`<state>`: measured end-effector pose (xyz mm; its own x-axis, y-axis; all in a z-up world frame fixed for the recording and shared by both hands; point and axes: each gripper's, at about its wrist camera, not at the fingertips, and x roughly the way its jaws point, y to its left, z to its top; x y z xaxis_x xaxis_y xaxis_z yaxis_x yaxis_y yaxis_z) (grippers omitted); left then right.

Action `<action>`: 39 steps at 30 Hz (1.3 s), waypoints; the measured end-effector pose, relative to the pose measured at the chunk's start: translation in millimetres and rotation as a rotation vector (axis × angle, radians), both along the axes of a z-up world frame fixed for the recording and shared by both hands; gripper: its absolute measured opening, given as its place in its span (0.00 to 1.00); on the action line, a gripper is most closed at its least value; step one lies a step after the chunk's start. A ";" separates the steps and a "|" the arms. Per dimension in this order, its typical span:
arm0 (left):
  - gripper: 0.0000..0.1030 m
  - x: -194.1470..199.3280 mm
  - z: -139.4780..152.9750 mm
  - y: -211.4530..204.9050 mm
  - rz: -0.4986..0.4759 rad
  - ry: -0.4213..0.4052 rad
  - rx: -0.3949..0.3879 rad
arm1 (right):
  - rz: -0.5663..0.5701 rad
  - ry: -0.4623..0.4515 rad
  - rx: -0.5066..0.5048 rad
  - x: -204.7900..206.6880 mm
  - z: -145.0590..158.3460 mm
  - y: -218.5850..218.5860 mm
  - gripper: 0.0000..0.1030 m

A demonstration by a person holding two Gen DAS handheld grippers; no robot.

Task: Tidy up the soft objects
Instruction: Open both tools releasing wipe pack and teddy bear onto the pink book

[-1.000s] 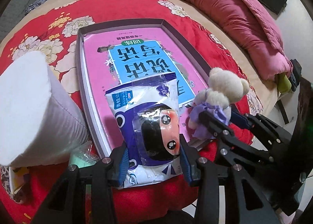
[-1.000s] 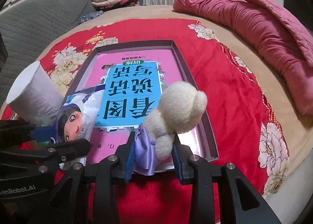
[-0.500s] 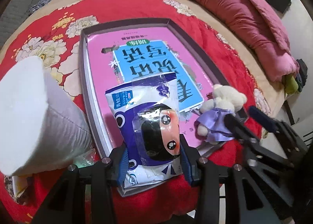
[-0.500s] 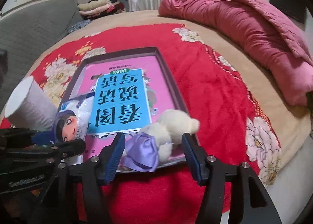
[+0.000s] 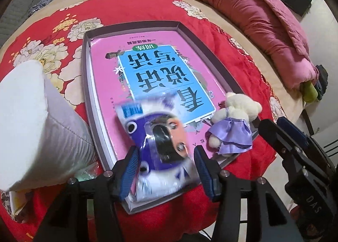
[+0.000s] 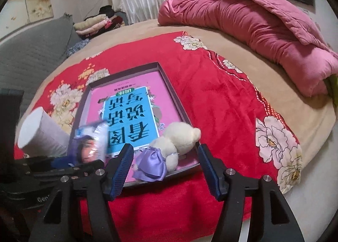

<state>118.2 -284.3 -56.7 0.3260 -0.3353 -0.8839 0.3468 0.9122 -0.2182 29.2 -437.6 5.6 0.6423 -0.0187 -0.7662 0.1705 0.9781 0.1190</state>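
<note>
Left wrist view: shallow grey tray (image 5: 85,77) on a red floral blanket (image 5: 131,9) spread over a bed. Inside the tray, a pink book (image 5: 147,68) with a blue title panel, lying flat.

Item: plastic pouch (image 5: 160,142) printed with a doll's face, purple and white, blurred; lies on the tray's near end, overlapping the book. The left gripper (image 5: 166,170) has it between the blue pads; its jaws have just been opening, and a gap shows on each side of the pouch, so the pads no longer press it.

Item: small cream teddy bear (image 5: 234,123) in a lilac dress, lying on its side at the tray's near right corner, touching the book's edge.

Item: white paper roll (image 5: 31,128), tilted, on the blanket just left of the tray.

Right wrist view: right gripper (image 6: 166,168) spread wide, jaws having just been opening; the bear (image 6: 169,149) lies on the tray between and beyond the pads, touched by neither. Tray (image 6: 169,85) and pouch (image 6: 90,144) visible to the left.

Background: rolled pink quilt (image 6: 253,24) along the bed's far side; folded clothes (image 6: 95,24) stacked beyond.
</note>
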 end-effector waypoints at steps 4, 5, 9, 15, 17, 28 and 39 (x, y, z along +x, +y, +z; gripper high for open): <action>0.53 -0.7 3.1 0.3 0.001 -0.013 -0.004 | -0.008 -0.014 0.011 -2.7 4.2 0.1 0.63; 0.53 -1.1 3.7 0.6 0.000 -0.015 -0.007 | -0.009 -0.014 0.014 -3.2 4.7 -0.1 0.63; 0.54 -5.3 6.2 3.1 -0.001 -0.020 -0.025 | -0.010 -0.010 0.033 -3.7 3.9 -0.6 0.63; 0.56 -15.1 17.0 4.6 -0.010 -0.055 -0.037 | -0.018 -0.011 0.023 -4.1 4.4 2.2 0.70; 0.56 -17.7 22.0 5.5 -0.012 -0.068 -0.046 | -0.034 -0.014 0.023 -5.1 5.5 0.6 0.71; 0.57 -39.3 56.1 31.3 -0.009 -0.149 -0.097 | -0.082 -0.034 0.029 -8.3 15.4 0.4 0.71; 0.57 -60.2 87.6 79.7 0.014 -0.183 -0.173 | -0.029 -0.063 0.002 -7.6 35.3 35.6 0.72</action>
<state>58.0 -204.6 30.9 0.4812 -0.4710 -0.7394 0.3823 0.8717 -0.3065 21.6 -402.0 41.0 0.6883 -0.0369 -0.7245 0.1911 0.9726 0.1320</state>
